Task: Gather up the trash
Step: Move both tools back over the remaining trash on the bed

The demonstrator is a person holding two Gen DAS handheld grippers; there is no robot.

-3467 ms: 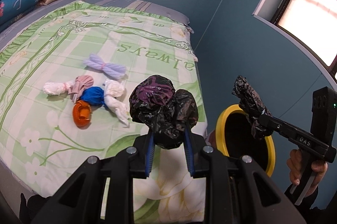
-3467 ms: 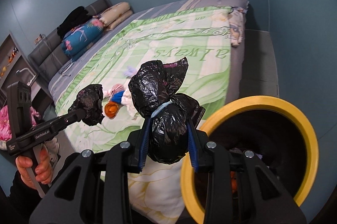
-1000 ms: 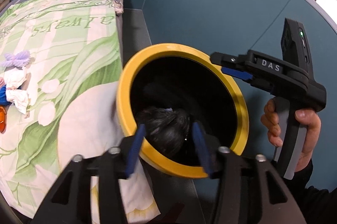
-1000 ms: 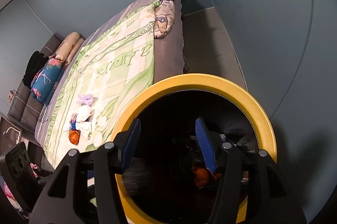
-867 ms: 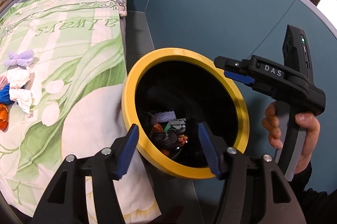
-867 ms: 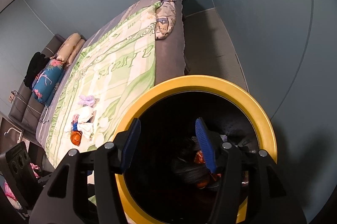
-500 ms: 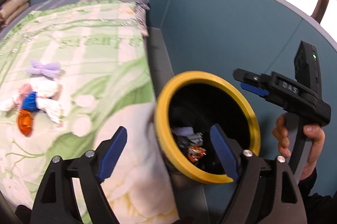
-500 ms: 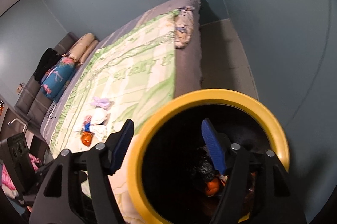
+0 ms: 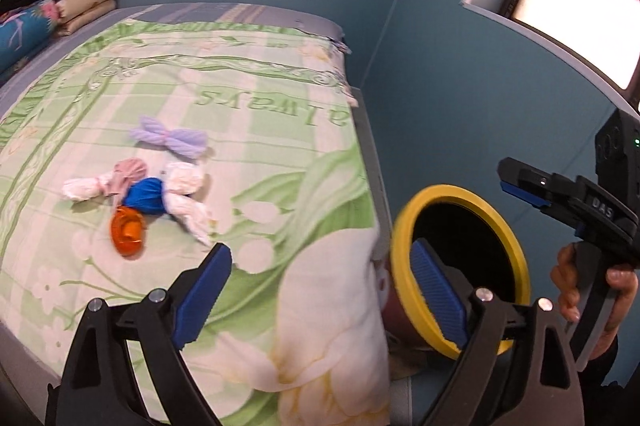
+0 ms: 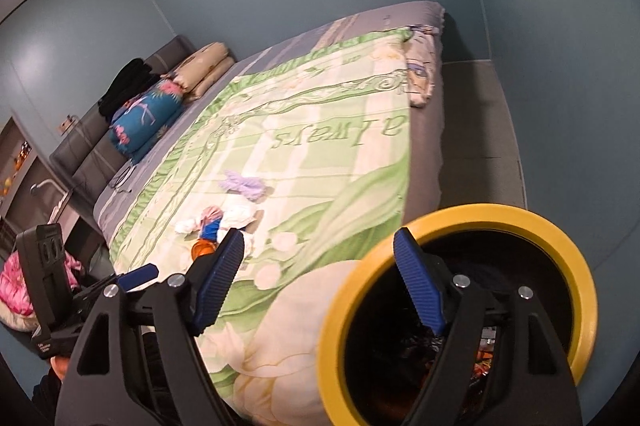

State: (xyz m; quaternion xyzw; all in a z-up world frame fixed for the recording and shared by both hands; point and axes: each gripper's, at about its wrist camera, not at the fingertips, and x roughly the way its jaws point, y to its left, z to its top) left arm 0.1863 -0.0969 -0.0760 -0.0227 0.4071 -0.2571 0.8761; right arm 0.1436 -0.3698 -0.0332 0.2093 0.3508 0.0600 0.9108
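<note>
Several knotted bundles (image 9: 160, 182) of crinkled plastic lie clustered on a soft green floral quilt (image 9: 248, 98), beside a round yellow-rimmed bin (image 9: 516, 246) holding crumpled black bags (image 10: 404, 350). Left gripper (image 9: 320, 282) and right gripper (image 10: 320, 278), ribbed blue pads (image 9: 436, 290), are opening wide, gripping nothing.

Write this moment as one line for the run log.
left gripper: opening, nothing between fingers | right gripper: opening, nothing between fingers | tied bundles: on bed | yellow-rimmed bin: beside bed, trash inside
</note>
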